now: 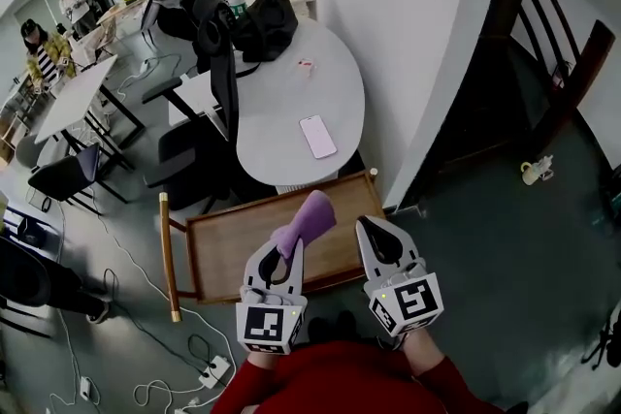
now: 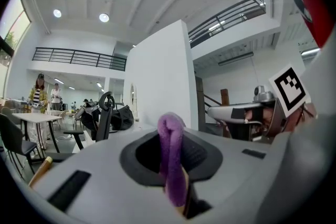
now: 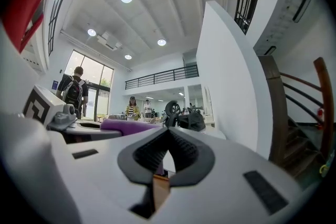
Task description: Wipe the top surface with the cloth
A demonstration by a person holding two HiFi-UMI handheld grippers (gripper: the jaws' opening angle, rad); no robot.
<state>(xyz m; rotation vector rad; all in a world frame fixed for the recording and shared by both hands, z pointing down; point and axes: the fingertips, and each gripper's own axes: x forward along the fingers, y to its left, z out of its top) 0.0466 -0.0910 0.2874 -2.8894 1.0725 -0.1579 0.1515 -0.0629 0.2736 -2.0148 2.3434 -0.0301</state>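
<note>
1. The soft purple cloth [image 1: 309,218] is folded into a thick roll and pinched between the jaws of the left gripper [image 1: 281,255]. Its free end sticks out past the jaw tips.
2. In the left gripper view, the cloth [image 2: 172,160] fills the narrow gap of the left gripper [image 2: 170,150], with both black pads pressed against it.
3. In the head view the cloth lies over the far half of the brown wooden tray-like top [image 1: 228,252], a rectangular surface with a raised rim. I cannot tell whether the cloth touches the wood.
4. The right gripper [image 1: 376,233] is just beside the left, over the tray's right end. In its own view the right gripper [image 3: 168,152] has its ribbed pads meeting at the tip, with nothing between them. The cloth [image 3: 126,125] shows to its left.
5. A round wooden rail [image 1: 167,257] runs along the tray's left side.
6. Beyond the tray stands a white oval table [image 1: 291,102], which carries a pink phone [image 1: 317,136] and, farther back, a black bag [image 1: 262,24].
7. Red sleeves [image 1: 330,378] show at the bottom edge of the head view.
</note>
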